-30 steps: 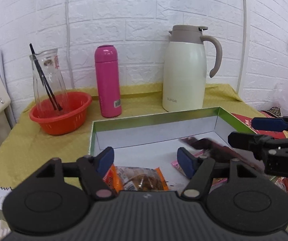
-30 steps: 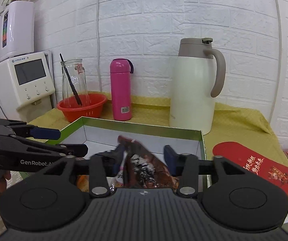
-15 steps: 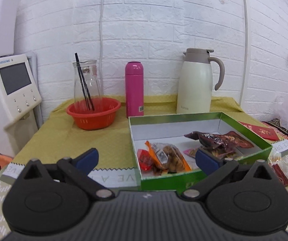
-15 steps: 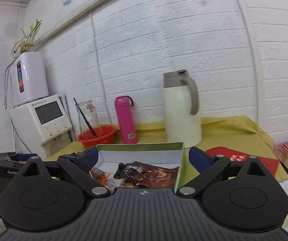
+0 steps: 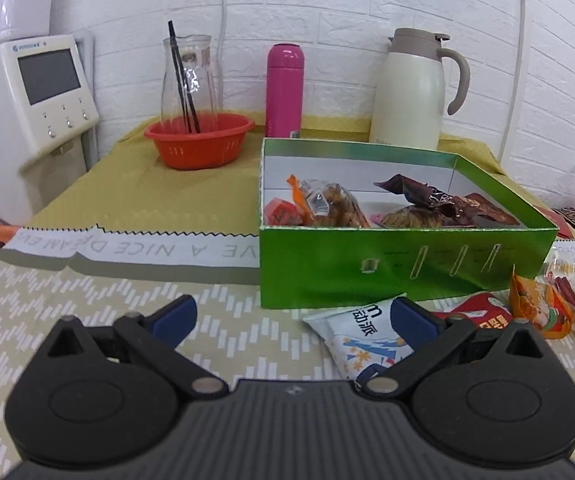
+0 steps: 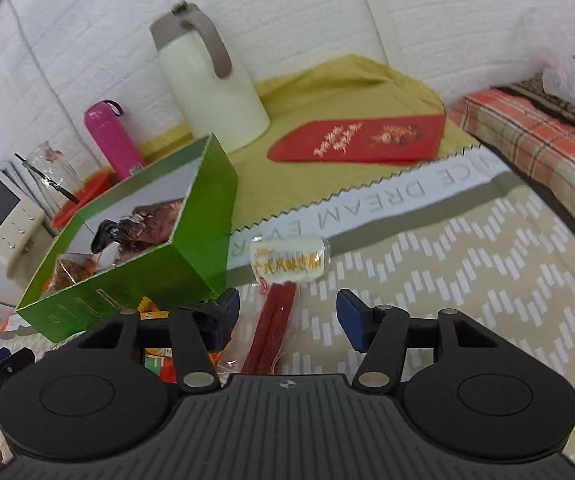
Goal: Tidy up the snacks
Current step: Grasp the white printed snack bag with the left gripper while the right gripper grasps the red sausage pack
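The green box [image 5: 407, 268] holds an orange-and-clear packet [image 5: 327, 204] and a dark brown packet [image 5: 427, 196]. On the patterned cloth in front of the box lie a white-and-blue packet [image 5: 371, 332], a red packet [image 5: 483, 312] and an orange packet [image 5: 539, 304]. My left gripper [image 5: 293, 316] is open and low over the cloth, its right finger beside the white-and-blue packet. My right gripper [image 6: 289, 312] is tilted by the box corner [image 6: 203, 248], jaws closing. A packet of red sausage sticks [image 6: 283, 268] lies between them, and the pads are off it.
At the back stand a cream thermos jug [image 5: 411, 88], a pink bottle [image 5: 285, 88] and an orange basket [image 5: 199, 140] holding a glass carafe. A white appliance [image 5: 35, 92] is at the left. A red envelope [image 6: 359, 140] lies right of the box, with plaid fabric [image 6: 535, 148] beyond.
Both grippers have drawn back out of the box to the front of the table, leaving their packets inside. The right one has rolled and sunk over the sausage packet.
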`<state>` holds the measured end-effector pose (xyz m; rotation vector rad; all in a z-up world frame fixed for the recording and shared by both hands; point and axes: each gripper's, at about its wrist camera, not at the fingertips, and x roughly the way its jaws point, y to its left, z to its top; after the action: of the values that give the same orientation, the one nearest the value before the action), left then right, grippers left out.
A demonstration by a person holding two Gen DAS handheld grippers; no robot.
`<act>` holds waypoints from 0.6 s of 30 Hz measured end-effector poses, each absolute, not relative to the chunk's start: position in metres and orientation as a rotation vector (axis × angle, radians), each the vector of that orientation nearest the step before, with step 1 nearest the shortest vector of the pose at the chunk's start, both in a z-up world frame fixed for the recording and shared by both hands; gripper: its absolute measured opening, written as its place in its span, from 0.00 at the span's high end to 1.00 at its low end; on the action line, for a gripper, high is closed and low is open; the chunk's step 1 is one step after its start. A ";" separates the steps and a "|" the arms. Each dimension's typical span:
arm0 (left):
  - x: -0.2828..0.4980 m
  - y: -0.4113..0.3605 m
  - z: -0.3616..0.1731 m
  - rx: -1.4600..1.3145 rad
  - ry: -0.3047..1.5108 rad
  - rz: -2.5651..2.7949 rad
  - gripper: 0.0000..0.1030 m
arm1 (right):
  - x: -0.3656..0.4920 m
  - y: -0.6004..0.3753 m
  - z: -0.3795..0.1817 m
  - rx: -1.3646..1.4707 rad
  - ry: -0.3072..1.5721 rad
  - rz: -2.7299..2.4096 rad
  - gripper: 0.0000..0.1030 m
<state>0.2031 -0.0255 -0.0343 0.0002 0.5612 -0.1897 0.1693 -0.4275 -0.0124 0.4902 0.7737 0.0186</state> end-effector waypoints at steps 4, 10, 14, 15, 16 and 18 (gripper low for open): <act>0.215 -0.026 -0.038 -0.011 0.597 -0.151 0.00 | 0.179 -0.415 -0.013 0.475 0.795 0.005 0.10; 0.223 -0.028 -0.047 -0.009 0.649 -0.153 0.00 | 0.196 -0.374 -0.008 0.122 0.872 -0.026 0.14; 0.227 -0.039 -0.046 -0.015 0.676 -0.200 0.00 | 0.192 -0.366 -0.009 0.001 0.875 -0.015 0.18; 0.227 -0.042 -0.046 -0.022 0.684 -0.214 0.00 | 0.191 -0.369 -0.009 0.014 0.879 -0.016 0.14; 0.225 -0.045 -0.047 -0.022 0.690 -0.227 0.00 | 0.190 -0.374 -0.010 0.032 0.882 -0.019 0.11; 0.218 -0.049 -0.048 -0.007 0.675 -0.252 0.00 | 0.186 -0.380 -0.011 0.045 0.879 -0.015 0.07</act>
<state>0.2179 -0.0493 -0.0478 -0.0069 0.6751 -0.2522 0.1861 -0.3804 -0.0106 0.0447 0.8794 -0.0154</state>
